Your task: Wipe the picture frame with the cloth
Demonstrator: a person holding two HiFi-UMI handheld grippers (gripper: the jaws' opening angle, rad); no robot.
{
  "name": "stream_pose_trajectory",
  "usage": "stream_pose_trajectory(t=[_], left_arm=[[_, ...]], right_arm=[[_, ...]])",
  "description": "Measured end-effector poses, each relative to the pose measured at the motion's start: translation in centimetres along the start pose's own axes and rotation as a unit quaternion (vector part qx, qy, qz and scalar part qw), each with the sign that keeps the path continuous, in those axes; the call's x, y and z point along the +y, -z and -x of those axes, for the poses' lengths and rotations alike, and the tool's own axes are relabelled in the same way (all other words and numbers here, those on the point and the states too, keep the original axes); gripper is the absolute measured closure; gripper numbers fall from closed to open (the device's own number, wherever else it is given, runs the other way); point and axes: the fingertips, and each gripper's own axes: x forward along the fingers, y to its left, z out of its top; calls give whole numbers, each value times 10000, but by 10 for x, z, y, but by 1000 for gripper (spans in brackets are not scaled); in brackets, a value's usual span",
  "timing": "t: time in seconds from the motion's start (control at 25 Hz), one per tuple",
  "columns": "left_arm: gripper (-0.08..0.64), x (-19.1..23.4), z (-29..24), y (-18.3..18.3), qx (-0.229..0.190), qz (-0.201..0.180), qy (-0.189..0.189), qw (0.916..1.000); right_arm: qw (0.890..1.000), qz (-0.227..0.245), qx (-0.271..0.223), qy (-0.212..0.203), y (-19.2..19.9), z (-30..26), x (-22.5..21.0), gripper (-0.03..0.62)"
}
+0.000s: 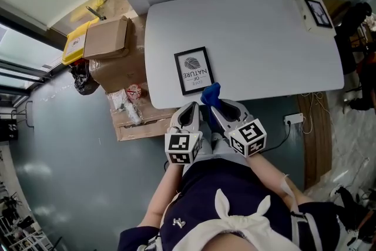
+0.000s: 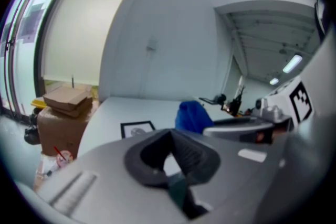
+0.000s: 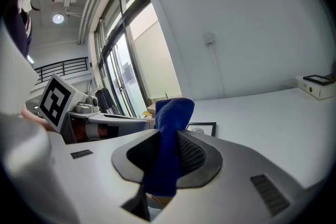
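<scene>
- The left gripper (image 2: 169, 145) fills the lower part of the view. Its jaws are drawn together with nothing between them.
- Beyond the jaws lies a white surface (image 2: 157, 107), with a black picture frame (image 2: 137, 128) lying flat on it.
- A blue cloth (image 2: 193, 115) stands up just right of the frame, at the tip of the right gripper (image 2: 239, 127).
- Stacked cardboard boxes (image 2: 65, 102) sit left of the surface.
</scene>
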Motion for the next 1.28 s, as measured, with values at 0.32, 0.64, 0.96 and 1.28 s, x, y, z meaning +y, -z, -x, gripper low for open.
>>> stream_pose_trajectory(t=[0.32,0.64,0.96,1.28], left_arm=[[557,26,-23,4,220,65,27,9997],[557,45,-37,12,424,191,1,9989],[557,60,-48,20,641,197,-30,9977],[557,74,-59,26,781,217,-4,9967]], right_arm=[[9995,-35,304,12,-1,-29,-14,499],[9984,-26,561,-83,1,-53,-20,499],[9948,24,993,-246,14,-75,-21,499],[9932,47,1145,-209,18,-92,-28,499]])
